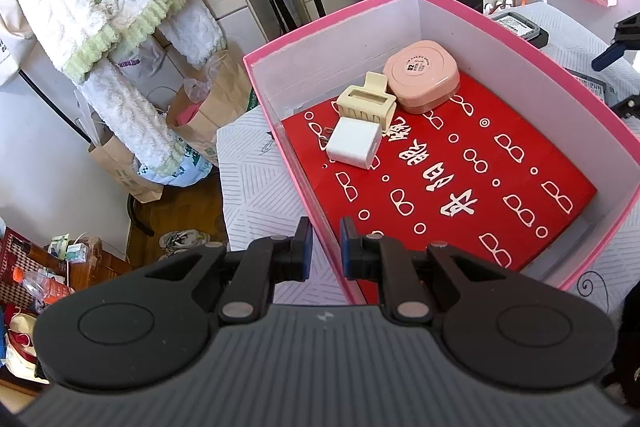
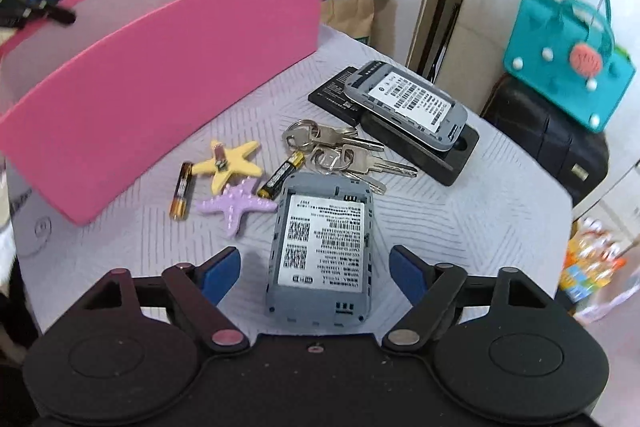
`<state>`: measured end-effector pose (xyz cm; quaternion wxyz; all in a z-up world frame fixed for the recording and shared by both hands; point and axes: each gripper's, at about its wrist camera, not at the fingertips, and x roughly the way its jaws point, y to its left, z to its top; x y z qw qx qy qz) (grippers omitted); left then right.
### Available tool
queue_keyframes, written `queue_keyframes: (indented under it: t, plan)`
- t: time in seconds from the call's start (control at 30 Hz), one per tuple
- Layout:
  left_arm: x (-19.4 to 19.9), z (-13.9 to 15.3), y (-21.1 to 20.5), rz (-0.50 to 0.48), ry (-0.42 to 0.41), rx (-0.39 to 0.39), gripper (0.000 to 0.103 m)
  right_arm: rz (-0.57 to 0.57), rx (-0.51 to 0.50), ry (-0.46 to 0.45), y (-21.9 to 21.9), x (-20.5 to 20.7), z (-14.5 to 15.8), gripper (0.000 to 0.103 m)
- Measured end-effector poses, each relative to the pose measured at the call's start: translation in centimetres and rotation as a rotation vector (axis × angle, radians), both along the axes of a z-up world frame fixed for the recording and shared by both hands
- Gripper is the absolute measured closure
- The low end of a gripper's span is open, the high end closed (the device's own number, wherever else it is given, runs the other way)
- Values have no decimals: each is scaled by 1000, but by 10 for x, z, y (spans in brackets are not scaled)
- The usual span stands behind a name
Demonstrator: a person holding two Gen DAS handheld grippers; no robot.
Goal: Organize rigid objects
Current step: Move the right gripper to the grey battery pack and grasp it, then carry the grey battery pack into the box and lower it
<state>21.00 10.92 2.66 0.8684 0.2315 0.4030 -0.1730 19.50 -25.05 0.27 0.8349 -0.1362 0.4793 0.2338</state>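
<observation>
In the left wrist view my left gripper (image 1: 326, 247) is shut on the near wall of the pink box (image 1: 332, 15). Inside, on a red printed sheet (image 1: 460, 187), lie a pink compact (image 1: 422, 75), a cream hair claw (image 1: 366, 101) and a white charger (image 1: 354, 143). In the right wrist view my right gripper (image 2: 316, 269) stands open over a grey device (image 2: 322, 251) lying label-up; the pads flank it without touching. Beyond it lie keys (image 2: 340, 151), two batteries (image 2: 181, 197), a yellow starfish (image 2: 230, 165) and a purple starfish (image 2: 236, 207).
A second grey device (image 2: 408, 103) rests on a black block (image 2: 440, 159) and a flat black battery pack at the table's far side. The pink box (image 2: 160, 67) borders the left. A teal bag (image 2: 568, 55) sits on a black case beyond the table's edge.
</observation>
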Motion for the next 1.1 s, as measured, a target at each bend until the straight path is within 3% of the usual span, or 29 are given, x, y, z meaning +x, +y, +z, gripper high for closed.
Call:
queue_keyframes:
  t: [0.13, 0.37, 0.43, 0.57, 0.87, 1.1]
  plan:
    - [0, 0, 0, -1, -2, 5, 90, -39, -7, 16, 3, 9, -9, 40]
    - [0, 0, 0, -1, -1, -3, 90, -63, 47, 35, -1, 19, -13, 34]
    - [0, 0, -1, 0, -3, -2, 90, -74, 55, 27, 0, 19, -13, 39]
    - [0, -1, -1, 0, -3, -9, 90, -89, 10, -15, 10, 9, -8, 39]
    - [0, 0, 3, -7, 8, -33, 90, -94, 6, -119, 11, -7, 41, 39]
    - [7, 4, 4, 11, 41, -35, 92, 37, 88, -211, 41, -6, 104, 39]
